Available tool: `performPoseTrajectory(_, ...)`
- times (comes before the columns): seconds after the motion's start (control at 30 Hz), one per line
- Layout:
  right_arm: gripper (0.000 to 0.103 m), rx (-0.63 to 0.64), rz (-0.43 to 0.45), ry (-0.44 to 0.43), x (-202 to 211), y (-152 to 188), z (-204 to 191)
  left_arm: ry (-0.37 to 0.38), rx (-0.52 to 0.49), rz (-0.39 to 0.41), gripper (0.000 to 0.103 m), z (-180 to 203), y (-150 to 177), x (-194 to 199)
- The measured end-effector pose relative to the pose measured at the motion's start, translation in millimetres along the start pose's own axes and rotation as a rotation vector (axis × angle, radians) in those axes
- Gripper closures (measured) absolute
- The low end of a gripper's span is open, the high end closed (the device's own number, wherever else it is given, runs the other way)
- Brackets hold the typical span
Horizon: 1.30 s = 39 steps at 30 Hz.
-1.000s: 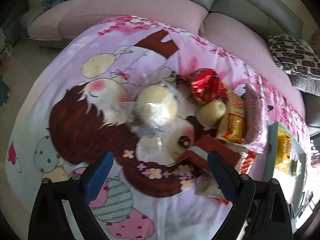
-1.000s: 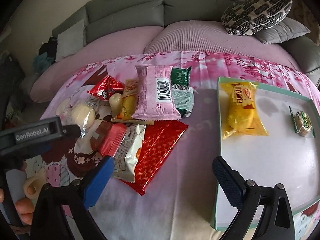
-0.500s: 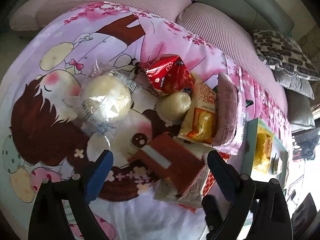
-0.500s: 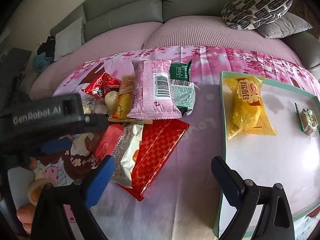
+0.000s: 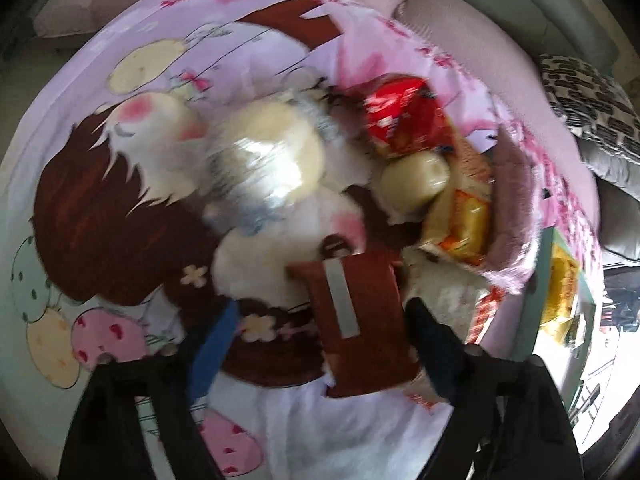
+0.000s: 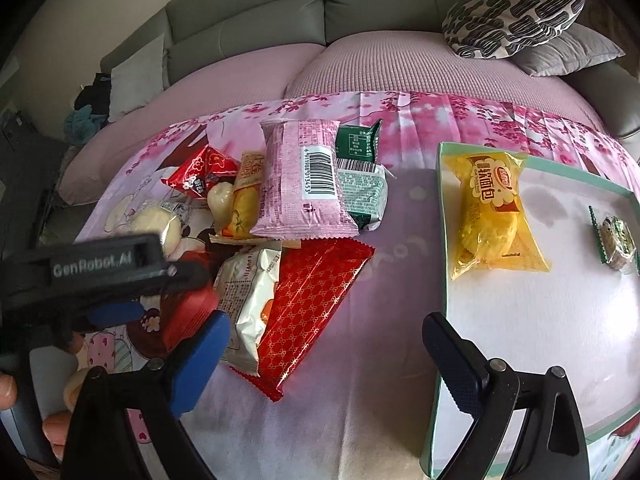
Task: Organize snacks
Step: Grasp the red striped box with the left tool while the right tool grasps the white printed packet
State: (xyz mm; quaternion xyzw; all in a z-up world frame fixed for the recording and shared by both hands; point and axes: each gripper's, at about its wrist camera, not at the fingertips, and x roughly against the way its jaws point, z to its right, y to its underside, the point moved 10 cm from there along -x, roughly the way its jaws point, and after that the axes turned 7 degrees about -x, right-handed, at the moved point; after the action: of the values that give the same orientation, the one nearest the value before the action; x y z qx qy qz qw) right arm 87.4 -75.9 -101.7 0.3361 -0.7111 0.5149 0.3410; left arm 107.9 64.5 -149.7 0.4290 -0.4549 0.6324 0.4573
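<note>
A pile of snacks lies on the pink cartoon cloth [image 6: 400, 240]. My left gripper [image 5: 324, 312] points down over a dark red packet with a white stripe [image 5: 356, 320]. Its jaws are closing with the packet between them; the left blue pad [image 5: 212, 344] still stands clear of the packet. In the right wrist view the left gripper's black body [image 6: 108, 264] hangs over that red packet [image 6: 188, 312]. My right gripper [image 6: 324, 332] stays open over the cloth with nothing between its fingers. A teal-rimmed tray [image 6: 440, 240] at right holds a yellow bread packet [image 6: 492, 208] and a small green packet [image 6: 616, 240].
The pile also has a pink packet [image 6: 304, 184], a green packet [image 6: 358, 144], a small red bag [image 6: 202, 172], a wrapped round bun [image 5: 264, 164], a white packet [image 6: 248, 292] and a red gold-patterned packet [image 6: 312, 296]. A sofa with a patterned pillow [image 6: 516, 16] stands behind.
My left gripper has come down and swung over the dark red packet, and its jaws have narrowed around it. The right gripper has kept still.
</note>
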Motion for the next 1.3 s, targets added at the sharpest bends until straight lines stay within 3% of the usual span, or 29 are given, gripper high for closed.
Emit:
performPoseTrajectory(0.07, 0.005, 0.002, 0.0, 0.0, 0, 0, -1, -0.02, -0.006, -0.007, 0.039, -4, 3, -1)
performPoseTrajectory(0.13, 0.005, 0.004, 0.0, 0.001, 0, 0, -1, -0.035, -0.025, -0.004, 0.043, -3, 4, -2)
performPoseTrajectory(0.27, 0.005, 0.008, 0.0, 0.001, 0, 1, -2, -0.014, -0.063, 0.006, 0.062, 10, 6, -1)
performPoseTrajectory(0.57, 0.005, 0.123, 0.004, -0.005, -3, 5, -33, -0.048, -0.034, 0.023, 0.062, -11, 7, 7)
performPoseTrajectory(0.63, 0.014, 0.144, -0.003, -0.004, -6, 7, -39, -0.051, -0.012, 0.026, 0.062, -18, 6, 9)
performPoseTrajectory(0.73, 0.017, 0.172, -0.015, 0.009, -14, 10, -47, -0.068, 0.006, 0.029, 0.062, -30, 3, 10)
performPoseTrajectory(0.93, 0.02, 0.234, -0.021, 0.047, -25, 12, -59, -0.076, 0.02, 0.029, 0.062, -49, -3, 11)
performPoseTrajectory(1.3, 0.023, 0.305, -0.022, 0.134, -45, 16, -71, -0.071, 0.023, 0.022, 0.062, -46, 2, 13)
